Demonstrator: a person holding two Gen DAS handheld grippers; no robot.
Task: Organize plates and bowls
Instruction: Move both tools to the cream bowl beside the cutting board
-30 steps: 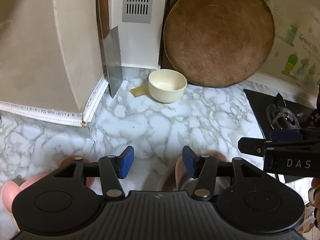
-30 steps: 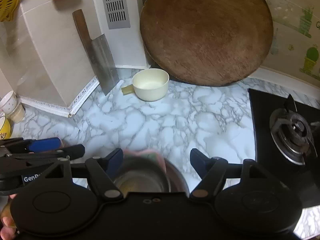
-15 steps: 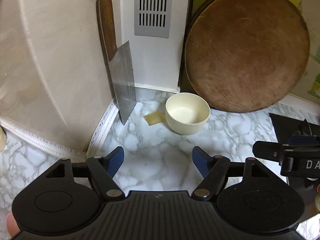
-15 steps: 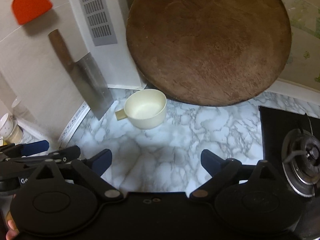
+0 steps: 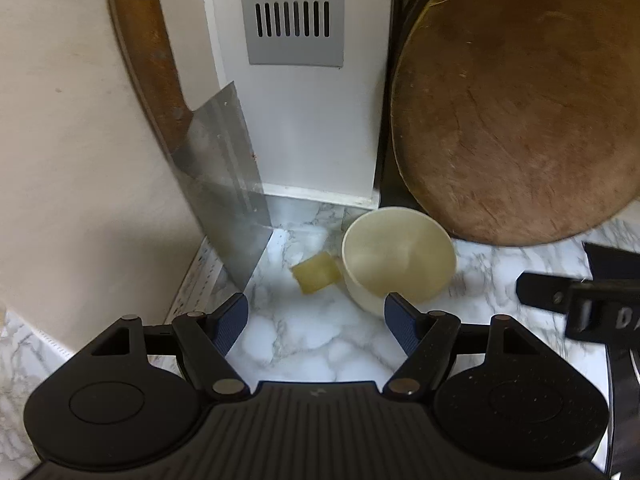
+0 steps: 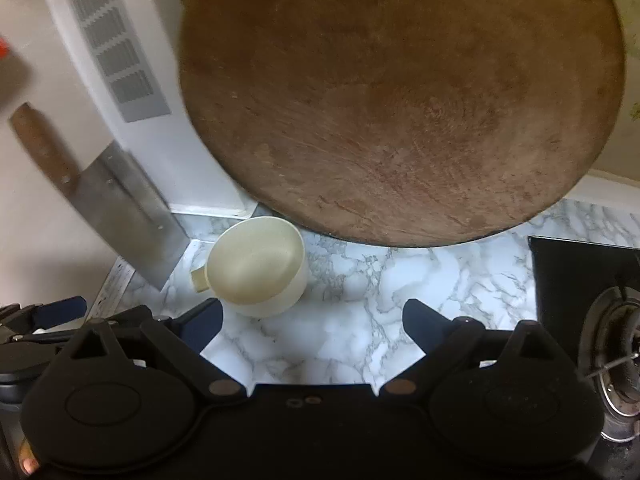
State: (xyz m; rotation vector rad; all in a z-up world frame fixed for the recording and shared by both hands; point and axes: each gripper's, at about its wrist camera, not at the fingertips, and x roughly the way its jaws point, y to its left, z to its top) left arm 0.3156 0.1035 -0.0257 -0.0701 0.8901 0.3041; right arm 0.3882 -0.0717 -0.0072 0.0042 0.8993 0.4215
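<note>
Left hand-held gripper point(image 5: 316, 322): blue-padded jaws spread, nothing between them but bare marble-patterned table point(image 5: 320, 340). Right hand-held gripper point(image 6: 312, 326): jaws spread wide, likewise nothing caught, only table point(image 6: 360, 320) in the gap. The two tools sit side by side; the right one's black finger intrudes at the right edge of the left wrist view, and the left one's blue-tipped finger shows at the left edge of the right wrist view. Just beyond the left gripper's right pad stands a cream bowl point(image 5: 398, 256), upright and empty, on the table near the far corner; a short tab handle point(image 5: 317, 277) juts from its left side. In the right wrist view the same bowl point(image 6: 256, 262) lies just past the left pad, left of the jaw gap, not touched by either pad. Left of the bowl, a cleaver point(image 5: 224, 184) with a wooden handle leans against the beige wall, blade corner down by the table edge. Behind the bowl, a white column carries a grey vent grille point(image 5: 294, 12). Right of that, a large round wooden chopping board point(image 6: 400, 100) stands on edge against the far wall, its lower rim just behind the bowl. Far right: black gas hob point(image 6: 580, 276) with a burner point(image 6: 616, 356). A fingertip point(image 6: 26, 466) shows at the lower left corner of the right wrist view.
</note>
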